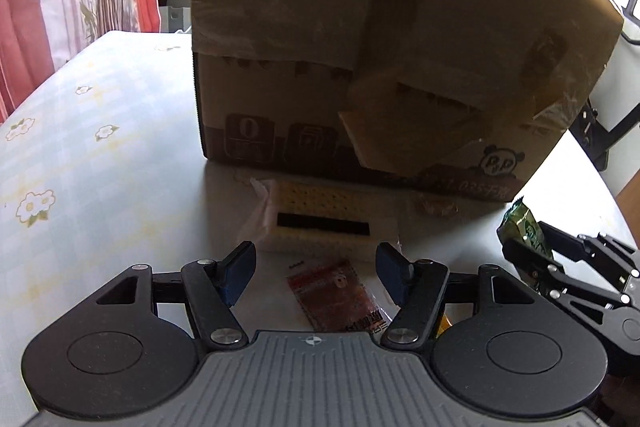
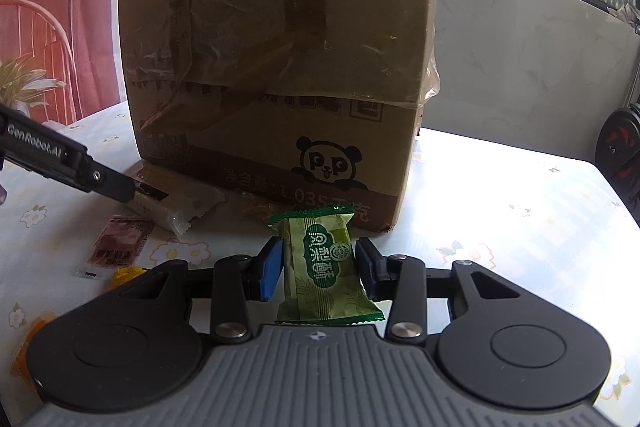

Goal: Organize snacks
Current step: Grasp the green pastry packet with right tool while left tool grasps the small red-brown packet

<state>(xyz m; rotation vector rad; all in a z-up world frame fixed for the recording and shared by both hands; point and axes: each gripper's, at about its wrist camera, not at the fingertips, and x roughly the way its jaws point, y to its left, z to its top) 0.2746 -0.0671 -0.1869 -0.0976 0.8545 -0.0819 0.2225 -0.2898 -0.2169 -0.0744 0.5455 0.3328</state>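
Right claw (image 2: 318,267) over floral tablecloth (image 2: 500,227), windowside

The left gripper (image 1: 316,273) hangs with its jaws apart over a red snack packet (image 1: 336,293) on the bench (image 1: 100,163). Just beyond lies a pale wrapped wafer pack (image 1: 320,223), near a cardboard box (image 1: 380,47). At right, the right gripper (image 1: 528,247) pinches a green packet (image 1: 520,229).

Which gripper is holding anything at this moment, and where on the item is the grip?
The right gripper holds the green snack packet across its middle, pads on its two side edges. The left gripper is open and holds nothing.
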